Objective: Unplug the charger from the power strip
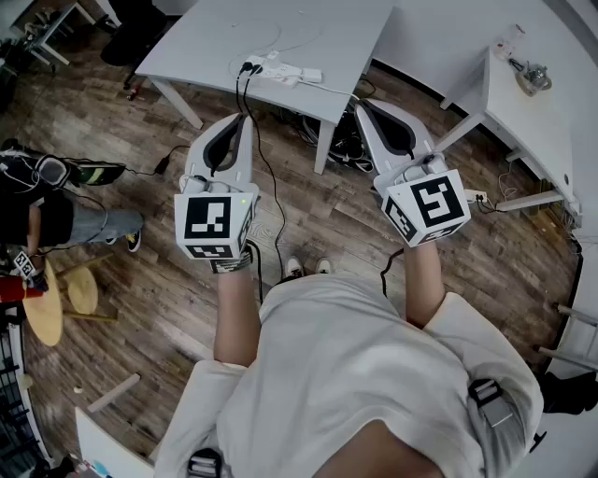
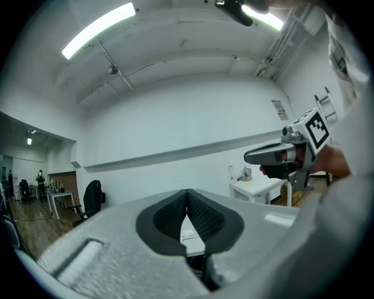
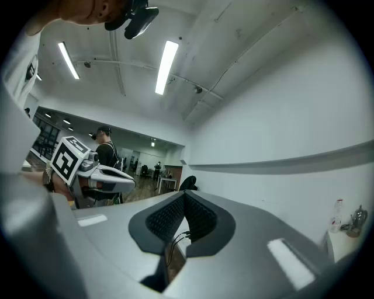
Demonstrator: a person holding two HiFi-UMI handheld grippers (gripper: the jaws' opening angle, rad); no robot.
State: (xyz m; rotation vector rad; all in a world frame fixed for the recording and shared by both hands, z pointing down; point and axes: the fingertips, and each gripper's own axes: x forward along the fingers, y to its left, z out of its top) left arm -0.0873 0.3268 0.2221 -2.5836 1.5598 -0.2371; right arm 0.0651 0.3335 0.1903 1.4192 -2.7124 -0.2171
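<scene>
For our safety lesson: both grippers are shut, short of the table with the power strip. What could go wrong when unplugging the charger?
The power strip lies near the edge of the table; a pull on the charger may drag it off. Its black cables hang to the floor by the person's feet and may snag.

Your floor (image 1: 318, 210): matt wood planks. Table (image 1: 224, 42): smooth matt white. Power strip (image 1: 285, 71): white plastic. Left gripper (image 2: 187, 191) & right gripper (image 3: 184, 194): grainy grey plastic shells w/ black ribbed pads (image 2: 203, 217). Your shirt (image 1: 355, 373): cloth.

Power strip (image 1: 290, 72) — on table (image 1: 206, 37)
</scene>
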